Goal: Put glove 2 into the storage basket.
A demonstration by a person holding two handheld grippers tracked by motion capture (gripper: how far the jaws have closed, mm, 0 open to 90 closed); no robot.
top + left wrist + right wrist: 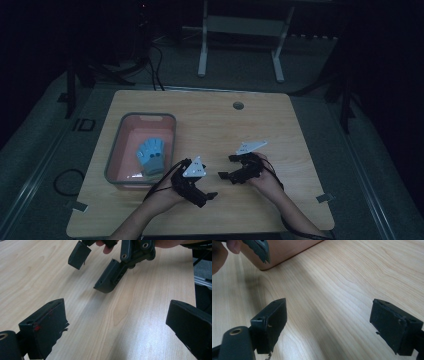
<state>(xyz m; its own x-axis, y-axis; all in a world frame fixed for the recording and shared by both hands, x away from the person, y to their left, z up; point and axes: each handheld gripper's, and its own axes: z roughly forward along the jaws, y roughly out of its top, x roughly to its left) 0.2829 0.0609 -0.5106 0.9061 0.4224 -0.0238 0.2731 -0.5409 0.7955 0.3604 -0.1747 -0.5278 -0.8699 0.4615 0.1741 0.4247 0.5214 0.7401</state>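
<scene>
Hovering wide-jawed and empty just right of the pink bin: left claw and right claw, tips nearly meeting. Blue glove, seemingly, inside the bin. Risk: clashing claws, or clipping the bin's wall when reaching in.

The bin's near wall hides part of the blue glove, its details too dim to tell

Both black tongs, left tongs and right tongs, carry grey three-cornered plates, trailing black cables; forearms bare.
</scene>
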